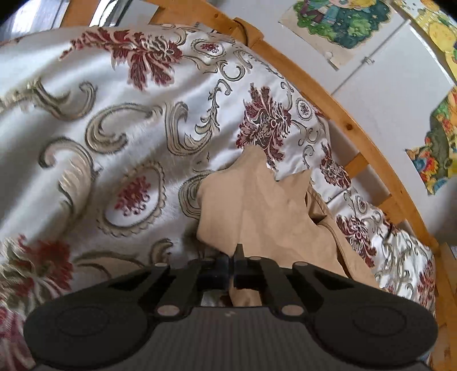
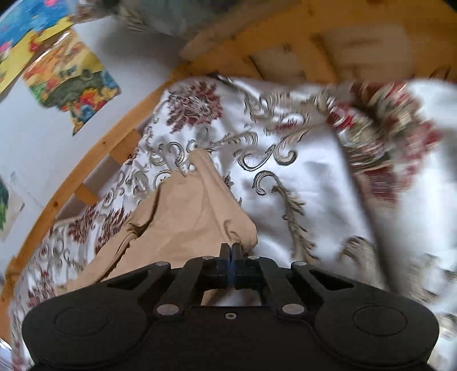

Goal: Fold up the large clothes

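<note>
A white bedspread (image 1: pixel 120 134) with dark red flowers and grey-gold scrolls covers the bed, lying in soft creases. A light wooden bed rail (image 1: pixel 337 114) with short slats runs along its far edge, next to a white wall (image 1: pixel 380 94). Colourful cartoon pictures (image 1: pixel 342 20) are stuck on that wall, one with a curling corner.

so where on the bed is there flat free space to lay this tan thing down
The widest bare stretch of the bedspread lies left of the tan garment in the left view, and right of it in the right view. Toward the wooden rail only a narrow strip remains, with the garment's loose folds crowding it. Both tools pinch the garment: left tool, right tool.
</note>
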`<state>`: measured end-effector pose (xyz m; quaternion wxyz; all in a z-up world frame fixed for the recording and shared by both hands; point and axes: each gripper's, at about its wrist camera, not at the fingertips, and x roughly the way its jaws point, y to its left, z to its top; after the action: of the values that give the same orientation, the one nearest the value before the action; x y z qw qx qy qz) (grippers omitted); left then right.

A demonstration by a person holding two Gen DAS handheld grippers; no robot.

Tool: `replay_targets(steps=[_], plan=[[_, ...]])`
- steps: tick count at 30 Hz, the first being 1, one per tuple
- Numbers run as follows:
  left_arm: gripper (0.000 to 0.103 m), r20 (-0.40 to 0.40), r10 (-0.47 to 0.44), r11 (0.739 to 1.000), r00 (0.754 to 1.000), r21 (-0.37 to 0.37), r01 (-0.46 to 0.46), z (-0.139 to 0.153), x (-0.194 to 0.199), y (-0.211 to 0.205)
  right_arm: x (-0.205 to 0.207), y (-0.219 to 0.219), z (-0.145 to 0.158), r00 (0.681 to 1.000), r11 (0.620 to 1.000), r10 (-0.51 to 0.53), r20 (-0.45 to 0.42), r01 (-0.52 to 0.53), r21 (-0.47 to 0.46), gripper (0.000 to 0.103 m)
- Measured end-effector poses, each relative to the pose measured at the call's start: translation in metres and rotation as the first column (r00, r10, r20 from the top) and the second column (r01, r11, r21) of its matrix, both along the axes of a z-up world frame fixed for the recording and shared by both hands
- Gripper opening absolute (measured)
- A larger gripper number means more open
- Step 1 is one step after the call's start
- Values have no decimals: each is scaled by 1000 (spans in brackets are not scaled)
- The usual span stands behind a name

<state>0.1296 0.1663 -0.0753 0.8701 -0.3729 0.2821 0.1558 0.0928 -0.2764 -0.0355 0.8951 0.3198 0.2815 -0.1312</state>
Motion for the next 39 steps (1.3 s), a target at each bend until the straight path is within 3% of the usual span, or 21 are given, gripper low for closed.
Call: replay_targets(steps=[2, 5, 8, 9, 11, 14, 18, 20, 24, 26, 29, 32, 34, 36, 39], plan=[[2, -7, -37, 999, 999, -6, 37, -4, 1, 6, -10, 5, 4, 1000, 997, -8, -22, 6, -72, 0], [4, -12, -12, 998, 1000, -57, 11, -17, 0, 10, -7, 8, 6, 999, 990, -33, -36, 28, -140, 18], [17, -2, -4, 998, 1000, -61, 4, -24, 0, 10, 3, 28, 10, 1000, 961, 25, -10, -27, -277, 24], [23, 3, -12, 998, 1000, -65, 12, -27, -1, 11, 8, 35, 10, 998, 947, 60, -4, -58, -317, 33], [47, 13, -18, 996, 1000, -92, 19, -30, 0, 13, 25, 55, 8, 983, 900, 183, 13, -162, -404, 44], [57, 26, -45, 994, 999, -100, 48, -35, 5, 13, 60, 91, 0, 912, 779, 410, -16, -360, -514, 55], [68, 36, -93, 993, 995, -62, 96, -38, 10, 8, 110, 135, -4, 824, 628, 566, -10, -439, -642, 74], [76, 40, -120, 992, 992, -37, 121, -37, 12, 4, 139, 157, -5, 797, 568, 603, -13, -441, -695, 75], [82, 32, -172, 985, 985, -18, 173, -35, 14, 1, 204, 190, -15, 804, 546, 588, -86, -473, -692, 75], [83, 26, -192, 981, 981, -16, 193, -35, 14, 2, 226, 209, -28, 790, 499, 590, -166, -519, -694, 75], [84, 19, -217, 976, 976, -6, 217, -33, 13, 2, 234, 229, -51, 743, 403, 616, -260, -581, -707, 75], [88, 16, -215, 977, 976, 1, 215, -34, 14, 0, 226, 243, -68, 747, 344, 609, -266, -551, -760, 75], [92, 11, -210, 978, 978, 12, 210, -34, 16, -5, 221, 243, -67, 749, 339, 610, -257, -541, -770, 75], [96, 6, -206, 978, 978, 29, 206, -33, 18, -11, 214, 233, -55, 746, 383, 623, -235, -553, -740, 75], [101, -2, -198, 979, 980, 46, 198, -33, 19, -17, 180, 212, -33, 778, 429, 602, -177, -503, -750, 81]])
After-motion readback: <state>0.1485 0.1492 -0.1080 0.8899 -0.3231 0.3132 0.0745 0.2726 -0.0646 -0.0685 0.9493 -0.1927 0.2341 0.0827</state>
